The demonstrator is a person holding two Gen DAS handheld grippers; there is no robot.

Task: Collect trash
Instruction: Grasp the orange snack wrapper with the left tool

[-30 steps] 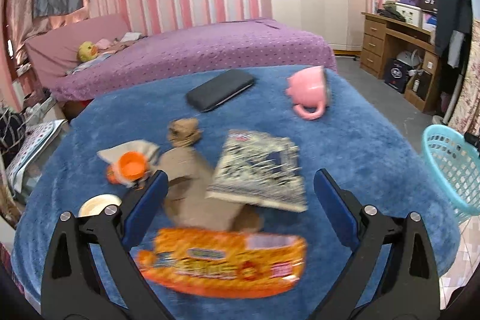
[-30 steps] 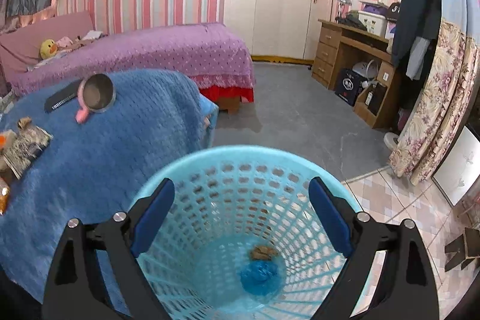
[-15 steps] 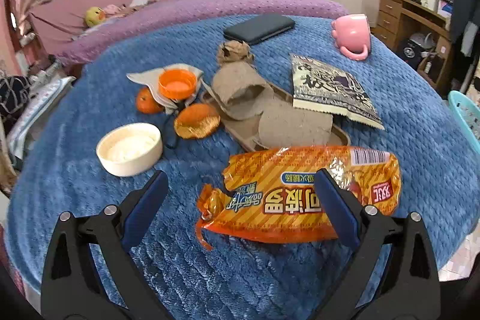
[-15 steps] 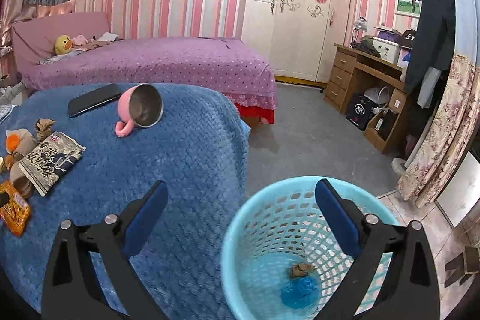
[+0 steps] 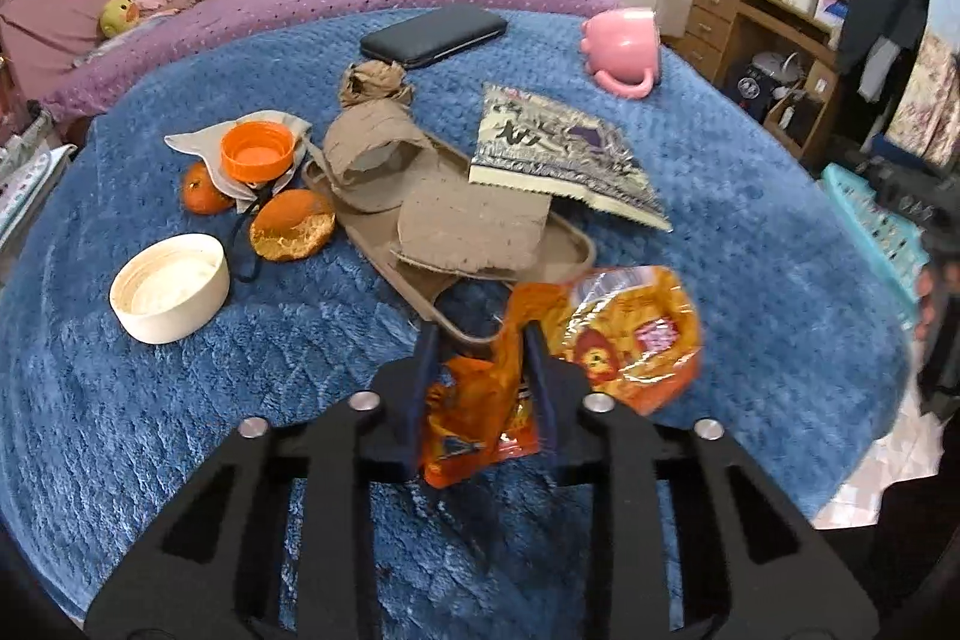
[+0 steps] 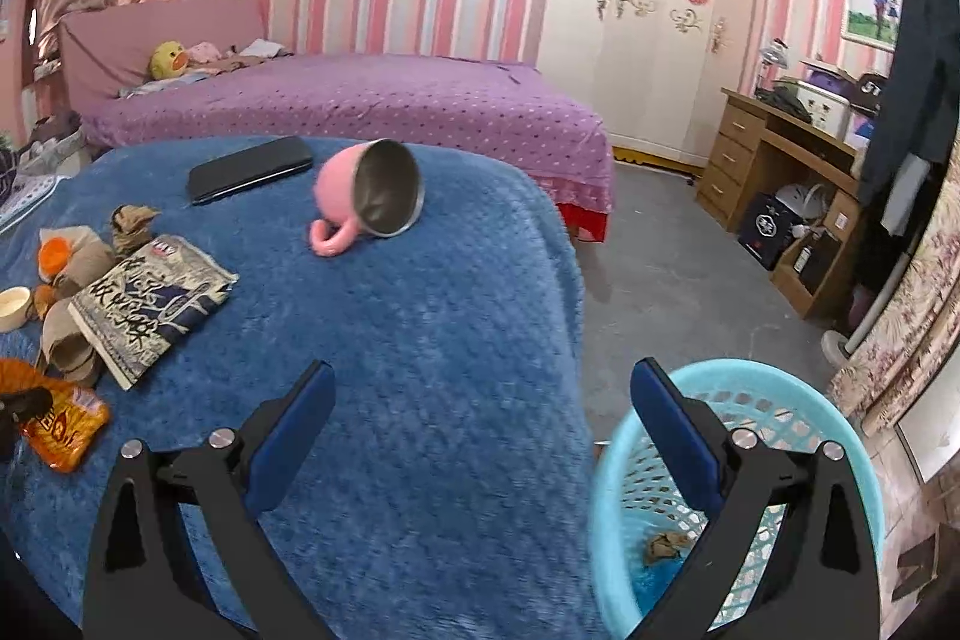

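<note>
One orange wrapper (image 5: 606,340) between left tongs (image 5: 480,340)

The orange snack wrapper (image 5: 606,340) is crumpled, one end pinched and lifted off the blue blanket. Behind it lie torn brown cardboard (image 5: 468,226), a silver printed packet (image 5: 558,154) and orange peel (image 5: 291,223); the light-blue basket (image 6: 750,400) stands on the floor beside the blanket's edge, scraps at its bottom

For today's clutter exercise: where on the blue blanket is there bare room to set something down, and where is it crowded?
Bare: the blue blanket between pink mug, silver packet and right gripper; also below the white lid. Crowded: around the cardboard tray, orange cap and peels.
</note>
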